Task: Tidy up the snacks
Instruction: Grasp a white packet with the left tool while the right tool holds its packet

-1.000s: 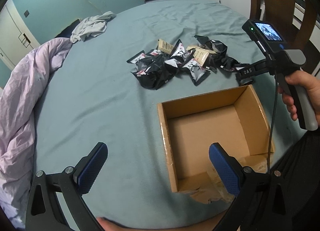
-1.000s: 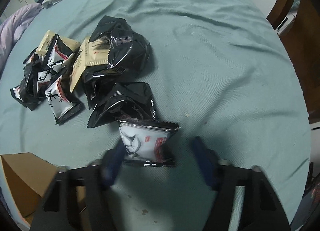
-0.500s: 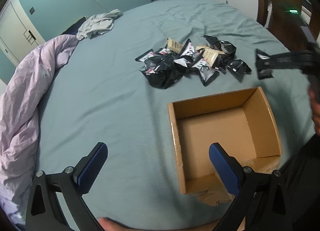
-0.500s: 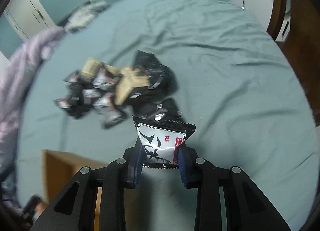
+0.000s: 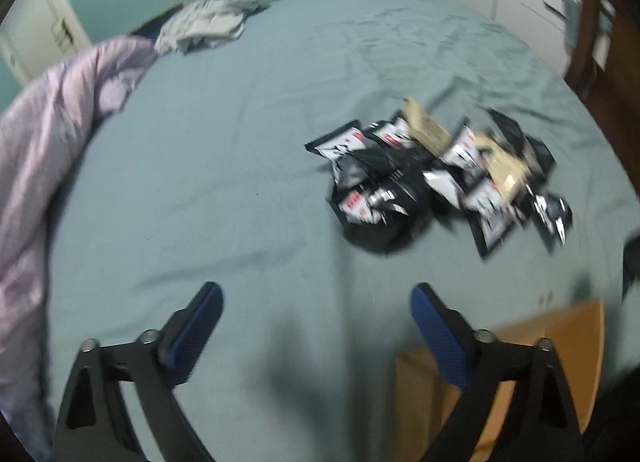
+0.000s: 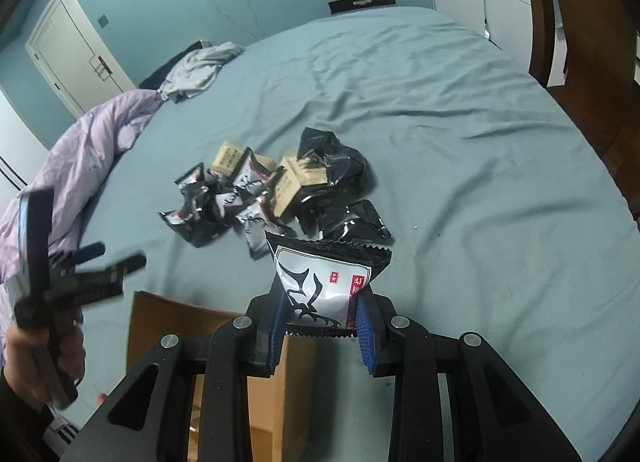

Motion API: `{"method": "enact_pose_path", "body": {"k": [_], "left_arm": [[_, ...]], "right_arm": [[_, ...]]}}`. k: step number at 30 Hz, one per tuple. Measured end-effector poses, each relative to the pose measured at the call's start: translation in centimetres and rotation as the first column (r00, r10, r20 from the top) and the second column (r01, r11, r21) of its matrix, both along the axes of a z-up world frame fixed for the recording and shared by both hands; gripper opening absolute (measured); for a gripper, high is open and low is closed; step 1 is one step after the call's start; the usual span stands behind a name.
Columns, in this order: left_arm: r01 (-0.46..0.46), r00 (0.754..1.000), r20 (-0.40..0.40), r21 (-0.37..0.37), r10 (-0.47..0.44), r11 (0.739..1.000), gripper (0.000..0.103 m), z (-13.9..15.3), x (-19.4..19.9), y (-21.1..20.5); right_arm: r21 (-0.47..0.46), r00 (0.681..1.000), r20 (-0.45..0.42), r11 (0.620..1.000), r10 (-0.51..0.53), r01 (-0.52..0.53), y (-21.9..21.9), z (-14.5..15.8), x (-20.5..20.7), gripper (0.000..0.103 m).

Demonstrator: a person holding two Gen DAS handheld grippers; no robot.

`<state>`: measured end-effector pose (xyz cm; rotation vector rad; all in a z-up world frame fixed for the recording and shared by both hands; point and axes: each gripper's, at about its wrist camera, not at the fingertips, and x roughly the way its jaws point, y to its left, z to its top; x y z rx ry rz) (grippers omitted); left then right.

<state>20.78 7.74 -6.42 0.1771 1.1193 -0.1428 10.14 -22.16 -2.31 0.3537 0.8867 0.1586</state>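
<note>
The right tool (image 6: 320,322) grips a snack packet (image 6: 324,286) above the box (image 6: 200,326); next, lower and release. The left tool (image 5: 316,322) gapes wide.

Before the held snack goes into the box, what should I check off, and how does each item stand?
1. Right hand-held gripper shut on the snack packet: ok, both blue pads press its sides.
2. Packet lifted off the bedsheet: ok.
3. Packet above the cardboard box: not ok, it hangs at the box's near right corner, not over the opening.
4. Box interior free: cannot tell, hidden by the gripper frame.
5. Left hand-held gripper out of the drop path: ok, open, empty, left of the box.
6. Snack pile left to sort: ok, many packets remain.
</note>
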Motion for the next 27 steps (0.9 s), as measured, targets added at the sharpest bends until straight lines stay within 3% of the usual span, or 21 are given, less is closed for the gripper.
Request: {"method": "enact_pose_path", "body": {"k": [3,9,11,13,15,20,27], "left_arm": [[-0.013,0.999,-0.041,-0.070,0.010,0.997,0.086,-1.6,2.3,-0.1],[0.015,0.999,-0.028,-0.096,-0.018,0.995,0.083,-3.5,4.9,-1.4],[0.022,0.999,-0.043,-0.102,-0.026,0.995,0.075,-4.3,5.8,-1.7],[0.028,0.997,-0.068,-0.109,-0.035,0.994,0.051,-5.1,6.4,-2.1],[0.023,0.996,-0.078,-0.131,-0.033,0.991,0.041,-5.6,7.0,-2.2],[0.013,0.998,-0.056,-0.183,-0.024,0.983,0.035,-5.8,7.2,-1.5],[0.013,1.000,0.005,-0.105,-0.012,0.994,0.031,-2.4,5.8,-1.4]], "right_arm": [[0.016,1.000,-0.024,1.000,0.011,-0.011,0.3,-0.5,1.0,0.028],[0.033,0.998,-0.053,0.999,0.019,-0.017,0.1,-1.0,2.3,0.029],[0.030,0.999,-0.045,0.999,0.014,-0.013,0.0,-1.0,2.3,0.028],[0.020,0.999,-0.043,1.000,0.011,-0.010,0.1,-1.1,2.3,0.029],[0.022,0.999,-0.044,1.000,0.011,-0.010,0.1,-1.2,2.3,0.029],[0.001,1.000,-0.025,1.000,-0.003,0.003,0.3,-1.1,2.4,0.029],[-0.010,0.999,0.028,1.000,-0.016,0.016,0.3,-0.5,1.8,0.029]]}}
